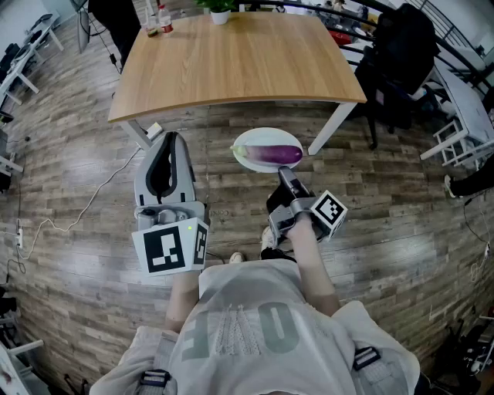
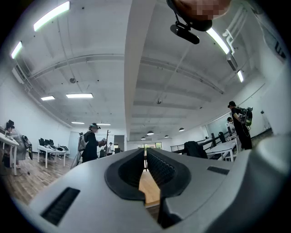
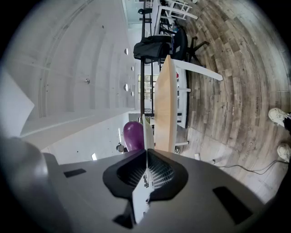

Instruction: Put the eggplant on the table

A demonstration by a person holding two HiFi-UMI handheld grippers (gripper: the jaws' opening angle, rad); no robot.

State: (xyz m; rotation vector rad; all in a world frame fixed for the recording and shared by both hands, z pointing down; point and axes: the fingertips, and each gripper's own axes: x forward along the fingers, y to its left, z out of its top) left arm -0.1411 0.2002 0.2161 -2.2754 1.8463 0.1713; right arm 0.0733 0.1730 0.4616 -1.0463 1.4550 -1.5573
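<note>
A purple eggplant (image 1: 276, 155) lies on a white plate (image 1: 245, 146) held in the air in front of the wooden table (image 1: 231, 54). My right gripper (image 1: 285, 176) is shut on the plate's near rim. In the right gripper view the picture is turned sideways: the plate's rim (image 3: 146, 136) shows as a thin white edge between the pads of the right gripper (image 3: 147, 170). There the eggplant (image 3: 133, 135) is beyond them, beside the table (image 3: 166, 104). My left gripper (image 1: 171, 139) points at the table's near left corner, shut and holding nothing. Only a slit shows at the left gripper (image 2: 145, 157).
A potted plant (image 1: 220, 11) and bottles (image 1: 158, 21) stand at the table's far edge. A black chair with a bag (image 1: 401, 54) is to the right. A white cable (image 1: 85, 208) runs over the wood floor at left. People (image 2: 91, 145) stand farther off in the room.
</note>
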